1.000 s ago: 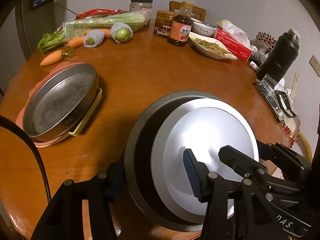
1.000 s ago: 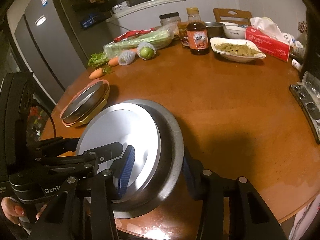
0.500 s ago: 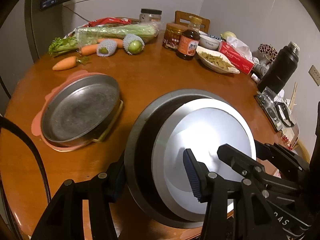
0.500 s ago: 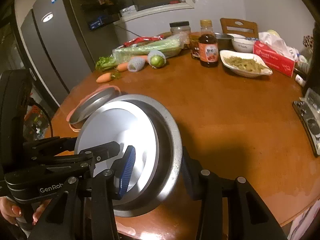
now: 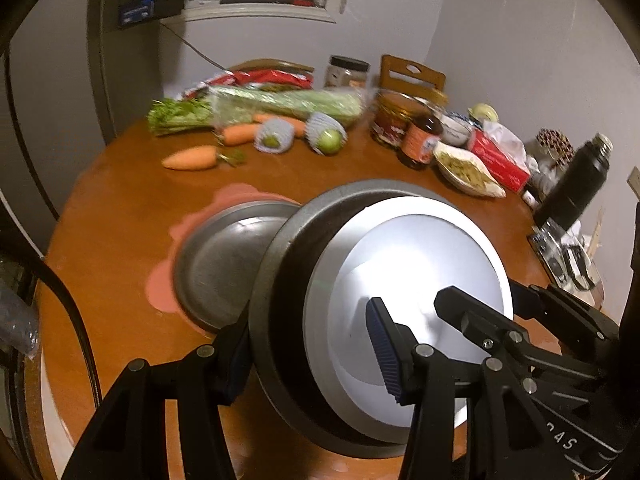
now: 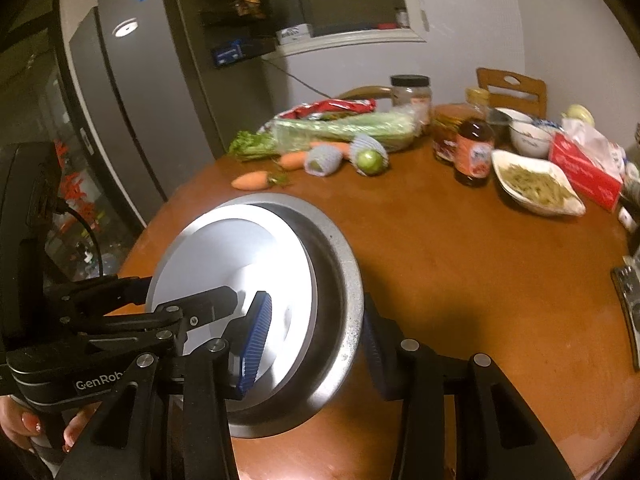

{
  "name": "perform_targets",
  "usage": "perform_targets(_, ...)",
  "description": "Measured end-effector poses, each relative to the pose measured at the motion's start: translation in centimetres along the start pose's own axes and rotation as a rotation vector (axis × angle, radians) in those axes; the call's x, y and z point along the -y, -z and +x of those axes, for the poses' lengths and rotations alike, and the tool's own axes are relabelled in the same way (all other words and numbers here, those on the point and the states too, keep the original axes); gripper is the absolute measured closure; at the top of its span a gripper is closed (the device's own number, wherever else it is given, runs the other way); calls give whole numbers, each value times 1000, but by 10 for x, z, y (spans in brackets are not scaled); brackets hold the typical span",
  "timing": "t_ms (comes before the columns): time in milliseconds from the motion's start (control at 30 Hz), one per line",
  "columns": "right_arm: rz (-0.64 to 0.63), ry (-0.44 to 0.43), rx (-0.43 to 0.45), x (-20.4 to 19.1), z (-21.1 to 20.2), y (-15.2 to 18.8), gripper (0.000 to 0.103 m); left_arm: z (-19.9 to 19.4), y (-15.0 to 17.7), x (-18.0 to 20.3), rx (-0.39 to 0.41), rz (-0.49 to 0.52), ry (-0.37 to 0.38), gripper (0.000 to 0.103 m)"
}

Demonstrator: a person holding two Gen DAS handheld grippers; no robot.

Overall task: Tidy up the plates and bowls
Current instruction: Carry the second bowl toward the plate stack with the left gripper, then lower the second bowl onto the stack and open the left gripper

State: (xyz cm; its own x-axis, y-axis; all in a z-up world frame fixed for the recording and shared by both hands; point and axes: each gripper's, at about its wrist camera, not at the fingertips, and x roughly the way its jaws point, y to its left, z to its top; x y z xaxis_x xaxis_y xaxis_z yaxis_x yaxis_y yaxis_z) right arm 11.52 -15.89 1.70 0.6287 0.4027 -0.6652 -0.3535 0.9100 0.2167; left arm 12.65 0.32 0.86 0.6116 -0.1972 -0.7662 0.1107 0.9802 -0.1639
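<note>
we list: left claw (image 5: 308, 356), jaws closed on the near rim of the grey metal pan (image 5: 276, 264), one blue-padded finger (image 5: 384, 352) inside the stack and the other outside under the rim. right claw (image 6: 312, 340), jaws likewise clamped across the pan's opposite rim, its ribbed blue finger (image 6: 256, 340) inside. white plate (image 5: 420, 272) nested in the grey metal pan; the pair tilted and carried off the desk (image 5: 120, 240), both claws gripping it from facing sides. second metal pan (image 5: 224, 264) behind and partly hidden by the held pan, lying on a pink mat (image 5: 236, 196) on the desk. beyond the held pan: carrots (image 5: 190, 158), celery in plastic wrap (image 5: 280, 106), two fruits in foam netting (image 5: 300, 138), jars (image 5: 394, 120), a sauce bottle (image 5: 420, 142). to the right of the held pan: a white dish of food (image 5: 466, 172), a red tissue box (image 5: 500, 158), a black flask (image 5: 576, 184). grey refrigerator (image 6: 132, 100) beyond the desk's far edge.
</note>
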Motion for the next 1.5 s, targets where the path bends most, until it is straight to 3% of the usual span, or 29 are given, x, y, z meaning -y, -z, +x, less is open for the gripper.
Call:
perform_targets(400, -61, -37, 5, -42, 38, -37, 58, 2, -28, -54, 20, -59, -43, 51)
perform_targets(700, -79, -44, 0, -53, 59, -56, 58, 13, -40, -72, 9, -72, -49, 51)
perform_targets(1500, -65, -42, -83, -42, 105, -49, 58, 56, -37, -82, -53, -80, -58, 51)
